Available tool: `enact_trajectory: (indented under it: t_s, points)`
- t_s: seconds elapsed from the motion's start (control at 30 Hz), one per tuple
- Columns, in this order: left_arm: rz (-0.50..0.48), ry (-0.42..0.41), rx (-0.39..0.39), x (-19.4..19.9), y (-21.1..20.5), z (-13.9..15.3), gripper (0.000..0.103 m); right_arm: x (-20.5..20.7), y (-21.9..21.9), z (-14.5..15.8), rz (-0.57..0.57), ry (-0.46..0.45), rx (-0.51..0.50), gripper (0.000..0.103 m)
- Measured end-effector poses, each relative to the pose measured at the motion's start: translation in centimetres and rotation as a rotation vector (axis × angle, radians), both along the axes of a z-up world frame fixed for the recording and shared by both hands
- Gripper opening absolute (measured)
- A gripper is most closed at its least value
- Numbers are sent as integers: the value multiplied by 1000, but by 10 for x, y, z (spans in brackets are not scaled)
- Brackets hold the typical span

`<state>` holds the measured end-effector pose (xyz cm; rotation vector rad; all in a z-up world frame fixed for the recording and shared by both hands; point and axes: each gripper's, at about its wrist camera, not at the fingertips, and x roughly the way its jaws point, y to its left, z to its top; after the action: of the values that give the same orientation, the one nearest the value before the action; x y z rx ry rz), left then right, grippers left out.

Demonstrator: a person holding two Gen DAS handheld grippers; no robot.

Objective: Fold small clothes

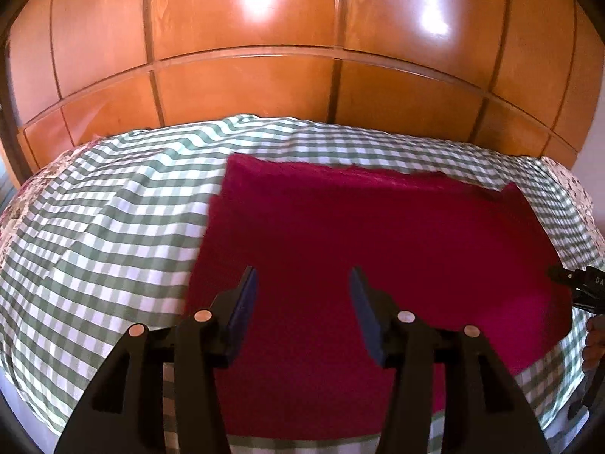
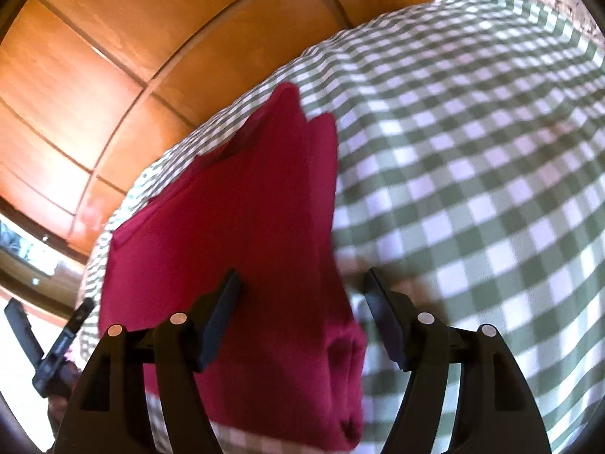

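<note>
Two grippers, both apart, nothing clamped: left gripper point(image 1: 303, 291), right gripper point(image 2: 300, 289). Fuzzy crimson cloth point(image 1: 378, 249), folded rectangular, flat beneath and ahead of left gripper, under right one's left finger, on green-white checked sheet point(image 1: 113, 234).

Left wrist view: folded garment point(image 1: 378, 249) lies on bedspread point(image 1: 106, 234), centre to right of frame; bare spread to its left. Wardrobe panels point(image 1: 245, 87) behind bed, across top. Left gripper point(image 1: 302, 314) at bottom centre, over garment. Right wrist view: garment left-centre, right gripper point(image 2: 302, 321) over its right edge.
</note>
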<state>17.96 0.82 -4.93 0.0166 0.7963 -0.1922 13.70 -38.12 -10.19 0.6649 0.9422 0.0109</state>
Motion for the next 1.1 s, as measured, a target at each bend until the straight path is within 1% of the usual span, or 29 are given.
enact_trajectory:
  t_s: [0.13,0.17,0.3,0.37,0.43,0.53,0.73,0.8,0.9,0.97,1.0,1.1]
  points:
    - [-30,14,-3,-7,-10,-4,50,-9,5,0,10,-16,45,67]
    - [-40,19,-4,-9,-14,-6,50,-10,6,-1,13,-19,58,66]
    - [-75,51,5,-10,-25,-16,50,-13,10,-3,29,-24,69,55]
    - [-85,83,14,-8,-29,-26,50,-12,16,-2,57,-24,56,43]
    - [-85,97,21,-5,-31,-33,51,-10,22,1,69,-30,37,38]
    - [-88,111,3,-3,-29,-37,52,-9,30,10,74,-38,10,33]
    - [-87,131,-48,0,-21,-35,52,-8,36,33,78,-69,-40,30]
    - [-79,120,-77,-3,-15,-28,52,-8,38,39,80,-71,-59,30]
    - [-66,103,-85,-5,-5,-22,52,-7,44,48,83,-78,-82,29]
    - [-46,119,-97,-6,6,-23,49,-5,49,54,92,-90,-94,28]
    - [-25,134,-121,-5,14,-25,46,-7,50,57,93,-94,-97,28]
    - [-1,162,-184,-3,34,-27,40,-6,61,69,123,-122,-105,26]
